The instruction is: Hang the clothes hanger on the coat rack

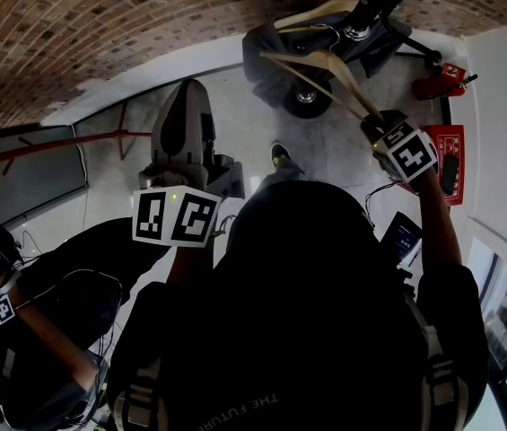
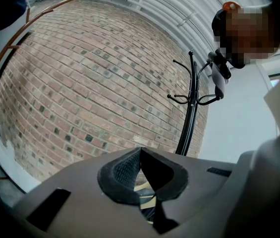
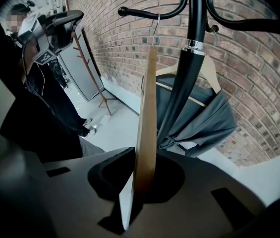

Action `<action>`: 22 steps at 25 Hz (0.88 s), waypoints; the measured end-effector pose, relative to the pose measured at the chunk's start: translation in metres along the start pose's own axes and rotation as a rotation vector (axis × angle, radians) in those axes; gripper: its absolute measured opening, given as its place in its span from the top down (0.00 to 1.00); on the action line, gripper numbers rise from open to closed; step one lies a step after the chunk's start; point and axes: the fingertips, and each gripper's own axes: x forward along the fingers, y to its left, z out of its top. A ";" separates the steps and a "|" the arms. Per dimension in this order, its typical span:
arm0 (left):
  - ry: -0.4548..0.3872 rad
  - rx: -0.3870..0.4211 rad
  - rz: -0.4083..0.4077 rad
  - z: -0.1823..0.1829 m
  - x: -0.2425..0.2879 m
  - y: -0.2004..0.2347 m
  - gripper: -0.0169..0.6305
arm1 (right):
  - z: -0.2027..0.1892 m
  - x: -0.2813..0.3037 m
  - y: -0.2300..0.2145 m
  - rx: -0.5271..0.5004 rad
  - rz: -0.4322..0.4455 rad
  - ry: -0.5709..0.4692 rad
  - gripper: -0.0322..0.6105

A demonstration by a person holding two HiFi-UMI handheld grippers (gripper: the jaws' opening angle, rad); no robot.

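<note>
The pale wooden clothes hanger [image 3: 147, 108] looks light and rigid, so its flat arm is a good hold. The right gripper [image 3: 142, 182] is clamped there, while the left gripper [image 2: 140, 170] is closed on nothing.

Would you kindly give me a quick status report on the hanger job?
Left gripper shut, empty. Right gripper clamps wooden hanger, hook up at coat rack arm. Grey garment hangs close behind.

In the right gripper view the clothes hanger [image 3: 146, 128] stands edge-on at frame centre, between the jaws of the right gripper [image 3: 140, 182]. Its hook meets an arm of the coat rack [image 3: 179, 98] at upper centre. Behind the rack's pole, right of centre, a garment [image 3: 214, 123] hangs on a second hanger [image 3: 210, 73]. A brick wall [image 3: 258, 83] lies behind both.
</note>
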 end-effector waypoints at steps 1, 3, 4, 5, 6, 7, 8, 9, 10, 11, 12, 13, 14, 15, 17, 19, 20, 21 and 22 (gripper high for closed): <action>0.000 0.001 0.000 0.000 0.000 0.000 0.94 | 0.000 0.000 0.000 0.000 -0.001 -0.002 0.88; -0.002 0.003 0.002 0.001 -0.001 0.001 0.94 | 0.000 0.001 -0.001 0.000 -0.003 -0.004 0.88; -0.002 0.003 0.003 0.001 -0.002 0.001 0.94 | 0.000 0.002 -0.001 -0.002 -0.003 -0.003 0.87; -0.002 0.004 0.003 0.001 -0.002 0.001 0.94 | -0.001 0.003 -0.001 -0.004 -0.003 -0.001 0.87; -0.003 0.004 0.002 0.001 -0.002 0.001 0.94 | -0.001 0.004 -0.001 -0.007 -0.002 0.001 0.87; -0.003 0.005 0.002 0.002 -0.002 0.000 0.94 | -0.001 0.004 -0.001 -0.007 -0.003 0.003 0.87; -0.004 0.005 0.001 0.002 -0.002 0.000 0.94 | -0.002 0.005 -0.002 -0.006 -0.006 0.005 0.87; -0.005 0.006 0.001 0.002 -0.001 -0.001 0.94 | -0.002 0.005 -0.003 -0.004 -0.010 0.005 0.87; -0.005 0.007 0.001 0.002 -0.001 -0.001 0.94 | -0.002 0.005 -0.003 -0.001 -0.012 0.005 0.87; -0.004 0.008 0.001 0.002 -0.001 -0.001 0.94 | -0.002 0.006 -0.004 0.003 -0.013 0.004 0.87; -0.003 0.008 0.001 0.002 -0.001 -0.001 0.94 | -0.002 0.006 -0.004 0.006 -0.012 0.002 0.87; -0.003 0.009 0.002 0.001 -0.002 -0.001 0.94 | -0.002 0.005 -0.004 0.010 -0.011 -0.002 0.87; -0.003 0.010 0.002 0.002 -0.001 -0.002 0.94 | -0.001 0.005 -0.004 0.015 -0.008 -0.008 0.87; -0.003 0.011 0.003 0.002 -0.001 -0.002 0.94 | 0.001 0.004 -0.004 0.020 -0.005 -0.016 0.86; -0.003 0.014 0.003 0.002 -0.001 -0.004 0.94 | 0.005 0.003 -0.004 0.027 0.002 -0.033 0.84; -0.002 0.016 0.004 0.003 -0.002 -0.006 0.94 | 0.007 0.001 -0.005 0.025 0.001 -0.042 0.84; -0.002 0.017 0.005 0.003 -0.003 -0.006 0.94 | 0.006 0.001 -0.005 0.023 0.000 -0.043 0.83; -0.003 0.019 0.006 0.003 -0.003 -0.006 0.94 | 0.006 0.001 -0.005 0.021 0.000 -0.045 0.83; -0.003 0.020 0.008 0.003 -0.004 -0.006 0.94 | 0.006 0.001 -0.006 0.018 0.000 -0.048 0.83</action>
